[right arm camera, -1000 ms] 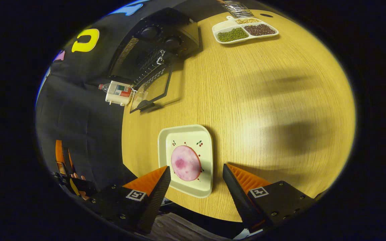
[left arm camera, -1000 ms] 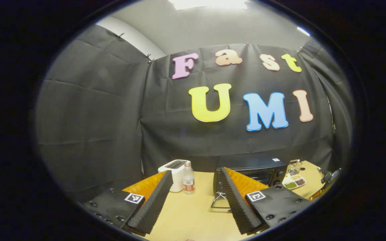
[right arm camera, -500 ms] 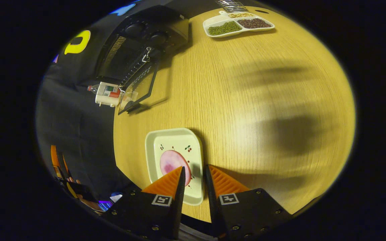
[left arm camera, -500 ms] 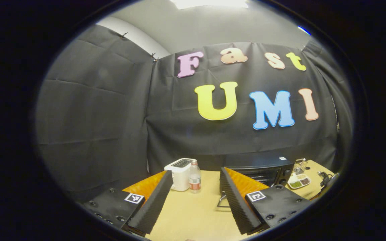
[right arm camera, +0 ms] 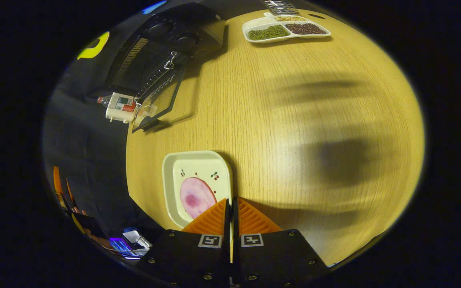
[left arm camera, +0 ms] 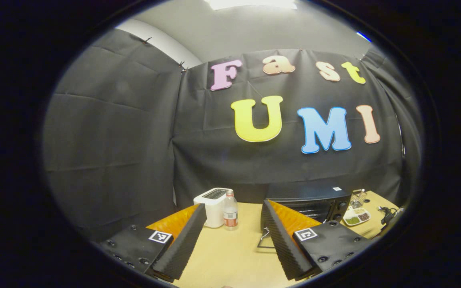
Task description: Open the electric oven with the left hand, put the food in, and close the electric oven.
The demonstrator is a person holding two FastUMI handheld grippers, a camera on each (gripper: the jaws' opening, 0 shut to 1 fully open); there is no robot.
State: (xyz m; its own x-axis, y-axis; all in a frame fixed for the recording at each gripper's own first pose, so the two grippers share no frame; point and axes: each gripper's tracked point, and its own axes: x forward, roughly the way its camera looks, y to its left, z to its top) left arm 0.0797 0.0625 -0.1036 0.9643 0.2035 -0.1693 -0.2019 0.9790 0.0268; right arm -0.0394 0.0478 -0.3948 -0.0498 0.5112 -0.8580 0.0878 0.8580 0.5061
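In the right gripper view a cream square plate (right arm camera: 192,170) lies near the table's front edge with a round pink slice of food (right arm camera: 195,196) on it. My right gripper (right arm camera: 231,201) is shut on the plate's right rim, which runs into the thin slit between the orange fingers (right arm camera: 250,216). The black electric oven (right arm camera: 162,44) stands at the far left with its glass door (right arm camera: 160,102) folded down open. In the left gripper view my left gripper (left arm camera: 233,205) is open and holds nothing, held back from the oven (left arm camera: 308,196) and above the table.
A white toaster (left arm camera: 213,201) and a small bottle (left arm camera: 230,215) stand left of the oven. A white divided tray of beans (right arm camera: 285,30) and a wire rack (right arm camera: 278,6) sit at the table's far side. The wooden table (right arm camera: 314,120) spreads bare between plate and tray.
My right gripper went from wide open to shut, moving onto the plate's right rim. The left gripper stayed open and barely shifted.
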